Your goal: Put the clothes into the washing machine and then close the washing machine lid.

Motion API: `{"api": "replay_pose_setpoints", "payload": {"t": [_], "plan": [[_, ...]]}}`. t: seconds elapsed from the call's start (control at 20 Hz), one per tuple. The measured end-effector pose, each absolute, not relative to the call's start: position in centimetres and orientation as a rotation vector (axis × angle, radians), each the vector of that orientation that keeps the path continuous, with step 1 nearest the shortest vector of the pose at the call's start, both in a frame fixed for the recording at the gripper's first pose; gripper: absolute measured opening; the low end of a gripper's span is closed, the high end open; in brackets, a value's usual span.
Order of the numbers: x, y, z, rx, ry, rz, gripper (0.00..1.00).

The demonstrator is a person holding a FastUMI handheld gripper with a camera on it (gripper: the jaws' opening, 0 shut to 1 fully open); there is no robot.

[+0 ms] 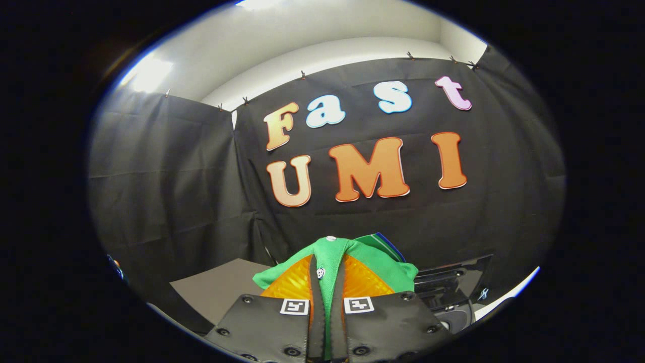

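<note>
Green garment (pixel 330 252) is pinched between the two fingers of the gripper (pixel 328 282) and held up in the air. The carrying step seems underway; next, lower it into the washing machine (pixel 453 285) just beyond.

the green garment (pixel 330 254) is bunched into a fold and pinched between the two orange fingers (pixel 295 282) of the gripper (pixel 327 275), a narrow strip of it running down the gap between them. its loose cloth spills over both fingertips, with a small white button and a blue-edged hem showing at the top. the washing machine (pixel 453 287) lies beyond and to the right, dark and glossy, only partly visible.
</note>
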State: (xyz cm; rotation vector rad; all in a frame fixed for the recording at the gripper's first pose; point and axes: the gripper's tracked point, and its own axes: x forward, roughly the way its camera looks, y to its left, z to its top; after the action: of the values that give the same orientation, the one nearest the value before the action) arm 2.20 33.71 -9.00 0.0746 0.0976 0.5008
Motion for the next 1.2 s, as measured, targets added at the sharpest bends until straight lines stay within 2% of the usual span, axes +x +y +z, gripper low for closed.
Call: {"api": "replay_pose_setpoints", "payload": {"t": [0.55, 1.2], "plan": [[7.2, 21.4, -14.1, 0.040, 0.199, 0.363, 0.12], [10.1, 18.7, -34.1, 0.037, 0.604, 0.336, 0.12]]}}
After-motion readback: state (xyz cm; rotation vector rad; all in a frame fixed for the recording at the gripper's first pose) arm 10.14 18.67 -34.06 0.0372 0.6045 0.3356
